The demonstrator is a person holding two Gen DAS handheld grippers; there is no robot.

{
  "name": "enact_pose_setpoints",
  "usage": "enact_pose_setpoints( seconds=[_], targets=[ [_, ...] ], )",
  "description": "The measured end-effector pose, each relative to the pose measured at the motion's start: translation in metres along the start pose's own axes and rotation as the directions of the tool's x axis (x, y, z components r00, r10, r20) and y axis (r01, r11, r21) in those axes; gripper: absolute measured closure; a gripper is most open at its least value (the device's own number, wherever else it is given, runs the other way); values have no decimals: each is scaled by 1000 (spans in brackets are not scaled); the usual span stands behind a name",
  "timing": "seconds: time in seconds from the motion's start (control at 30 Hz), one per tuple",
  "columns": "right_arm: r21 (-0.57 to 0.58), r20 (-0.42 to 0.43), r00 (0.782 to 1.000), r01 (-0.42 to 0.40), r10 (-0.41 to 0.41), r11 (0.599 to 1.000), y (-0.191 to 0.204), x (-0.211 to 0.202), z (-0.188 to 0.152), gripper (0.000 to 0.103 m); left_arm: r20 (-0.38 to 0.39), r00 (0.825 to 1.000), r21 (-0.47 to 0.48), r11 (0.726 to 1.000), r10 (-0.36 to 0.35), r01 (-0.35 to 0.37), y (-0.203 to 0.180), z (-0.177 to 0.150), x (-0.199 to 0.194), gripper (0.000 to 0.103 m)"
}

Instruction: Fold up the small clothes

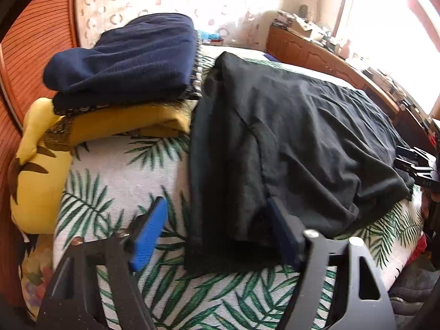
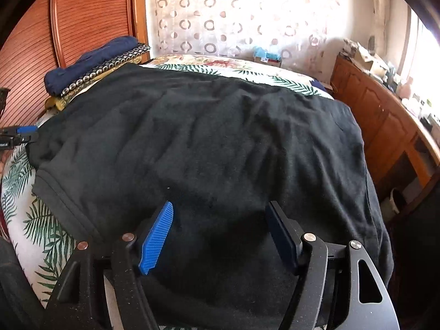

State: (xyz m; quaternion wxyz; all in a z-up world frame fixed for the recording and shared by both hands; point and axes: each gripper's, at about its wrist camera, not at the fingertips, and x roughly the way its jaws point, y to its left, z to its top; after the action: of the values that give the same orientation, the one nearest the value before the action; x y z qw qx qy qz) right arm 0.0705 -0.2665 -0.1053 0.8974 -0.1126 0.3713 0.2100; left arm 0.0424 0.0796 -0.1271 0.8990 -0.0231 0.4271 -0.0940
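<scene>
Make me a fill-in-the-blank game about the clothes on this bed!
1. The big garment spread out on the bed is ____ in colour.
2. The bedsheet has green ____ printed on it.
3. On top of the folded pile lies a dark ____ garment.
4. The left hand-held gripper has ____ finger pads.

Missing words: black; leaves; blue; blue
</scene>
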Motion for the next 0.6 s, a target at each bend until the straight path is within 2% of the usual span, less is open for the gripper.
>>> enact_pose_setpoints(
  seconds=[0.07,0.13,0.23,0.37,0.47,0.53,0.6],
  targets=[
    [-2,-5,1000,-5,5,1000,-1,0,-1,32,2,1000,15,1000,2,-2,-3,1,0,45],
    [-3,-8,1000,1,-1,1000,-3,0,-1,32,0,1000,28,1000,11,-11,-6,1,-1,46],
    [9,-6,1000,13,-13,1000,-9,-7,-5,32,38,997,60,996,67,-69,-12,1,-12,45],
    [33,0,999,34,-34,999,-16,-17,-10,32,104,993,88,994,48,-58,-21,-1,-29,47],
    [55,3,997,72,-72,996,-28,-27,-17,32,75,997,104,994,10,-18,-26,-2,-25,50],
    [71,3,994,113,-113,991,-39,-33,-22,32,36,998,105,993,43,-47,-25,-2,-12,50],
    [108,6,986,166,-168,980,-57,-41,-28,32,15,999,103,994,39,-41,-24,-3,-3,53]
  ],
)
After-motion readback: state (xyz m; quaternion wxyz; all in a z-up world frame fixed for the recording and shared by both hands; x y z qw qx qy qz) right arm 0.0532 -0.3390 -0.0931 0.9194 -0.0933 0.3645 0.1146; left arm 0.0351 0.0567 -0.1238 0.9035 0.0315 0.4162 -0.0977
